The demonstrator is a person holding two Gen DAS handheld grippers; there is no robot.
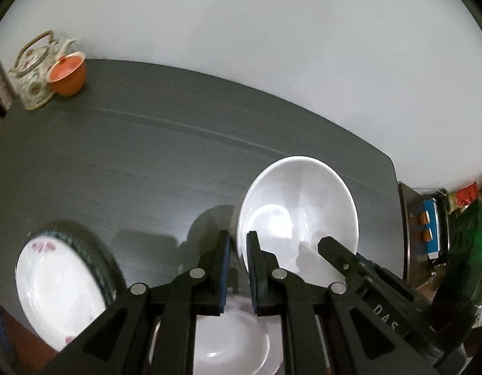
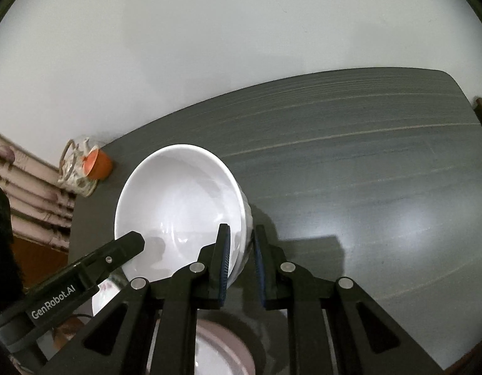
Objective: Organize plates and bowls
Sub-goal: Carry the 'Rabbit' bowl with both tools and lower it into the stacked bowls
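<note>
Our left gripper (image 1: 238,268) is clamped on the near-left rim of the white bowl (image 1: 298,206), and our right gripper (image 2: 241,265) pinches the opposite rim, so we carry the bowl between both, tilted, above the dark table (image 2: 365,187). Directly beneath and nearer us sits another white bowl (image 1: 231,340). We judge the carried bowl must come back and down to nest there; the flowered plate (image 1: 56,290) lies to the left.
</note>
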